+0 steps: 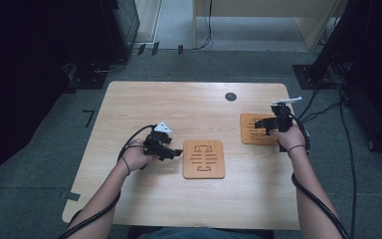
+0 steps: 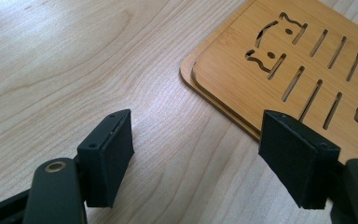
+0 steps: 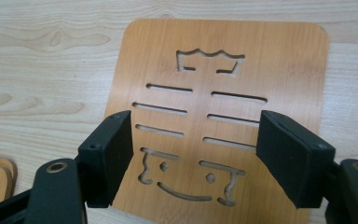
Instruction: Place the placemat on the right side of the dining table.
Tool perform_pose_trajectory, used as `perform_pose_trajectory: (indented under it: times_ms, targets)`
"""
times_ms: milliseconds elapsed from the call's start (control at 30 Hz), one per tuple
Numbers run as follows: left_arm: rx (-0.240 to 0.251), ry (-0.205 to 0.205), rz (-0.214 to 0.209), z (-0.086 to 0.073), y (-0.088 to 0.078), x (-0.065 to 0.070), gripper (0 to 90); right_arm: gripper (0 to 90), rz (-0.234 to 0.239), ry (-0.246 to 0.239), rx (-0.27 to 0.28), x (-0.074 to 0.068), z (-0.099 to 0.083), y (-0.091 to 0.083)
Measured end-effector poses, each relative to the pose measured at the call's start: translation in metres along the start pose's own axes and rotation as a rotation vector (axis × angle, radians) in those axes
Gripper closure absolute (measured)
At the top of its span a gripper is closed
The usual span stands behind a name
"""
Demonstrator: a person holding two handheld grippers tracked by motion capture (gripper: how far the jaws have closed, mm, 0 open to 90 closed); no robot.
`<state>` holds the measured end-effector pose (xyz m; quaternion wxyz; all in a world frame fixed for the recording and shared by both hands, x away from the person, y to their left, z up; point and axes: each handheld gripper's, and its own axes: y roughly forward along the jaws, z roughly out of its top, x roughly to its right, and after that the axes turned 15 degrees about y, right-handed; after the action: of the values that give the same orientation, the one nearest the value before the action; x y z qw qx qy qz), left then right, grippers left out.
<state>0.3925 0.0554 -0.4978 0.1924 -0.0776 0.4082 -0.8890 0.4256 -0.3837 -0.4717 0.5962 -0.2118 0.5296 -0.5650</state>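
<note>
Take the table's round cable hole (image 1: 231,96) as your reference. The single bamboo trivet (image 1: 258,129) lies on the table (image 1: 144,104) to the right of the hole and nearer you. A second trivet position, which the left gripper view shows to be a stack of two trivets (image 1: 204,159), lies nearer you still, just left of the hole's line.

Your right gripper (image 1: 269,123) hangs over the single trivet (image 3: 223,116) with both jaws spread wide and holding nothing; the slotted face shows between them. Your left gripper (image 1: 171,151) sits just left of the stack (image 2: 298,70), equally wide open and empty, its right jaw near the stack's edge.

Risks from here, as a judgement:
- The trivet lies flat; a jaw that fails to get under the edge will push it across the table.
- A shallow grip on so thin a board is likely to let it tip or slip.
- A left-jaw nudge may knock the stack out of line.
</note>
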Motion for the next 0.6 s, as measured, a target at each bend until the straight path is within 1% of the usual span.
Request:
perform_pose_trajectory:
  times_ms: [100, 233, 433, 467, 600]
  targets:
    - [0.0, 0.002, -0.001, 0.0, 0.0, 0.0, 25.2, 27.8, 0.009, -0.005, 0.003, -0.002, -0.003, -0.001]
    - [0.0, 0.002, -0.001, 0.0, 0.001, 0.0, 25.2, 27.6, 0.009, -0.023, 0.008, -0.002, -0.008, 0.001]
    - [0.001, 0.0, -0.001, 0.0, 0.001, 0.0, 25.2, 25.8, 0.025, -0.037, -0.006, -0.005, -0.016, 0.005]
    - [0.0, 0.0, -0.001, 0.0, 0.001, 0.0, 25.2, 25.7, 0.028, -0.046, -0.005, -0.005, -0.017, 0.005]
    - [0.0, 0.0, -0.001, 0.0, 0.001, 0.001, 25.2, 25.6, 0.033, -0.051, -0.006, -0.008, -0.021, 0.005]
